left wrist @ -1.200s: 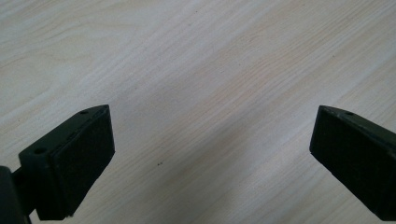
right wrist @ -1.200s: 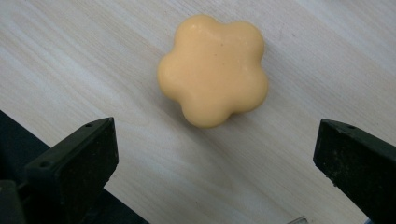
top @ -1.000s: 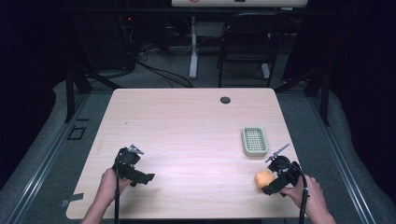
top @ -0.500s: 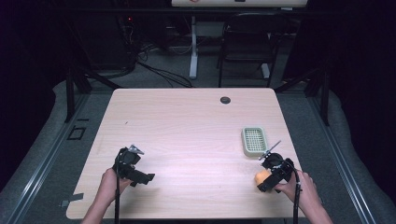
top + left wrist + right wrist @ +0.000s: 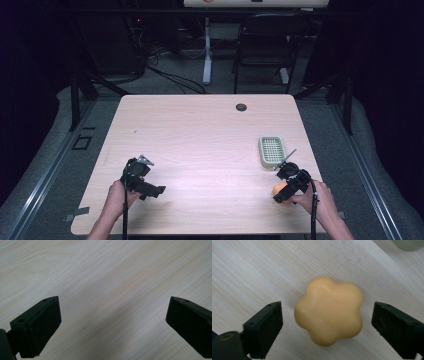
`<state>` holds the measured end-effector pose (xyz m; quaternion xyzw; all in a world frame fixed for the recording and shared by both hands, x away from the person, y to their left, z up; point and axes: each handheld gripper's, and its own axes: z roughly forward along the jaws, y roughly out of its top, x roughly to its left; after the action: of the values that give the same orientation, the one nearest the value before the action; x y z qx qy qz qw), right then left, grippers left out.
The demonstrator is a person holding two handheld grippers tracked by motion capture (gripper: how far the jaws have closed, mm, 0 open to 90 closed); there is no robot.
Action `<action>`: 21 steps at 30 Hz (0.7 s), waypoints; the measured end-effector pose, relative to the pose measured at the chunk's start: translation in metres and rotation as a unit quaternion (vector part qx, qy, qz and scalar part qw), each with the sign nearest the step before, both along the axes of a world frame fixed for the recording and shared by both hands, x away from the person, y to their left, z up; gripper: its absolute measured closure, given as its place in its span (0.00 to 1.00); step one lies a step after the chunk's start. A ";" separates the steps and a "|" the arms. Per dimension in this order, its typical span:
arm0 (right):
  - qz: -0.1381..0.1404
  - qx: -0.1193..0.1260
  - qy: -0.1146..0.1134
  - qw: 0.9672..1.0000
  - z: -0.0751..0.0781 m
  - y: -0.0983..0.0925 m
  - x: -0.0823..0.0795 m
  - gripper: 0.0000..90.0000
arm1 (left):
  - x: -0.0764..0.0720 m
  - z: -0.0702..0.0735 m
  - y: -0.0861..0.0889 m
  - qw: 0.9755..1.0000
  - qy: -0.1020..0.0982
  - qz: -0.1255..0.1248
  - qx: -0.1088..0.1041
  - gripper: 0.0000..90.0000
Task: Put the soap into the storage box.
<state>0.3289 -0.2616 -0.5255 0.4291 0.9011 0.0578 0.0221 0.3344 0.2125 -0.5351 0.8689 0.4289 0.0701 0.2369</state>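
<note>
Around the soap [image 5: 329, 310] my right gripper [image 5: 327, 327] has just been closing, pads not touching; off-centre, it may slip out.

Both hand-held grippers black w/ blocky matte pads [image 5: 45, 322], small screw holes, trailing black cables; forearms unsleeved.

The left gripper [image 5: 110, 322] hung over the pale wooden table [image 5: 112, 277], jaws standing wide apart, bare wood grain between its fingers [image 5: 42, 322].
</note>
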 end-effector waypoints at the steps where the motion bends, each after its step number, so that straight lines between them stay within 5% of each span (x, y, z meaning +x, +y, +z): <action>1: -0.012 0.012 -0.009 1.000 -0.003 0.001 -0.002 0.17 | 0.000 0.000 0.000 1.000 0.000 0.000 0.000 0.00; 8: -0.009 -0.007 -0.008 1.000 -0.005 0.003 0.000 0.25 | 0.000 -0.001 0.000 1.000 0.002 0.000 0.001 0.00; 9: -0.015 0.006 -0.010 1.000 -0.008 0.003 -0.001 0.26 | 0.000 -0.001 0.000 1.000 0.003 0.000 0.001 0.00; 11: 0.008 -0.022 0.007 1.000 -0.004 0.004 0.003 0.28 | 0.000 -0.001 0.000 1.000 0.002 0.000 0.000 0.00; 13: -0.007 -0.007 -0.005 1.000 -0.009 0.006 0.001 0.28 | 0.000 -0.001 0.000 1.000 0.003 0.000 0.001 0.00; 21: -0.002 -0.018 -0.008 1.000 -0.012 0.008 0.002 0.28 | 0.000 -0.001 0.000 1.000 0.004 -0.001 0.000 0.00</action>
<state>0.3306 -0.2540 -0.5377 0.4298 0.9011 0.0444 0.0369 0.3346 0.2123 -0.5357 0.8697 0.4288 0.0669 0.2354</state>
